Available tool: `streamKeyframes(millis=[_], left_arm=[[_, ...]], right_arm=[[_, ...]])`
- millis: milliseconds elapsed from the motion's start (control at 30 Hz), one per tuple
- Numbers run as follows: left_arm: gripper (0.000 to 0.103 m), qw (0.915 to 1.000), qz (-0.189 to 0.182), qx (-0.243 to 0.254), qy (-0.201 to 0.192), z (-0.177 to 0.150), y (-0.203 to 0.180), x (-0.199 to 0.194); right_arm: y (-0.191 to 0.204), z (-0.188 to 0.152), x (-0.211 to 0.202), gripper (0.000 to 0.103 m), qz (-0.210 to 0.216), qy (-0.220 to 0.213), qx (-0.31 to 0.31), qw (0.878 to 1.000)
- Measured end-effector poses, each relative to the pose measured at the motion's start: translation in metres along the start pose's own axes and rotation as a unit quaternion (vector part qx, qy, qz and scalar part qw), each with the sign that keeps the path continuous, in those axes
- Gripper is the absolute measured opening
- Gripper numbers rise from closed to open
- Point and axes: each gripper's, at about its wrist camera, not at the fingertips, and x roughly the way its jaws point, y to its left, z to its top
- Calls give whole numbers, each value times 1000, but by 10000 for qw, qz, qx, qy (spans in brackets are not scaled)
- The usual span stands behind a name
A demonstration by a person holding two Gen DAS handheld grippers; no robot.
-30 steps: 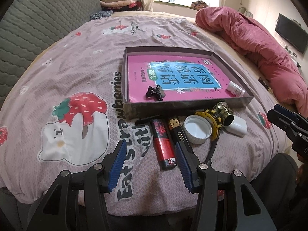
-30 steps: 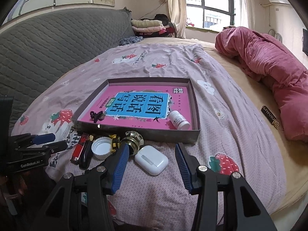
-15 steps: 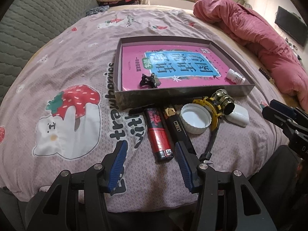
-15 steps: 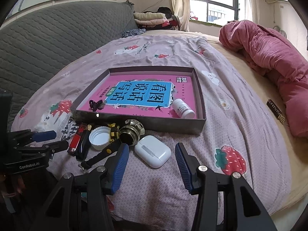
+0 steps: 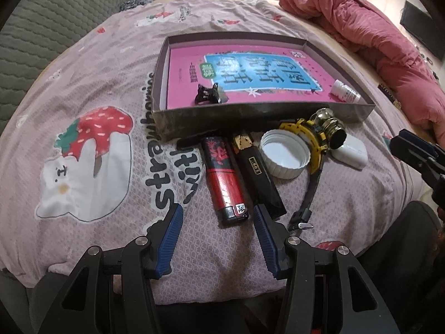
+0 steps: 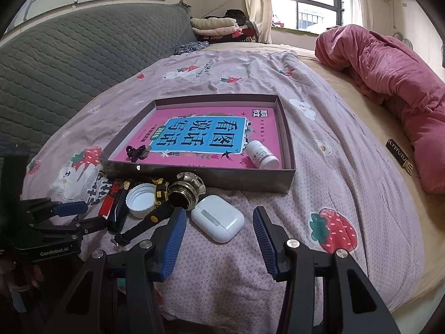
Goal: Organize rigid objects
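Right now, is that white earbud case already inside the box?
No, the white earbud case lies on the bedspread outside the box's near wall.

Bare bedspread (image 5: 116,64) left of my box (image 5: 250,117); lighter (image 5: 224,175), cap (image 5: 285,153), earbud case (image 6: 217,218) crowd its near wall.

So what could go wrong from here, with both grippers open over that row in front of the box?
1. The red lighter and black lighter lie touching; the open left gripper may catch both.
2. The headlamp leans against the earbud case, so lifting the case with the right gripper may drag it.
3. The soft blanket could let the box tip.
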Motion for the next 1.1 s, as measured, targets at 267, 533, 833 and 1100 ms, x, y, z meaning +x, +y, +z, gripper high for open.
streamKeyframes(millis=[267,533,833,1100], left_arm=[[54,9993,-101,-337,136,4,9,18],[54,9993,-58,-369,29,12,13,28],[54,9986,-179,-497,-60,21,25,33],[54,9991,-130,-397,-97,23,24,36]], right_arm=[[1,-1,5,50,-8,42,-22,10000],[0,-4,20,50,-16,190,-133,9997],[2,-6,43,50,82,390,-412,9984],[-2,-6,63,54,157,593,-661,9959]])
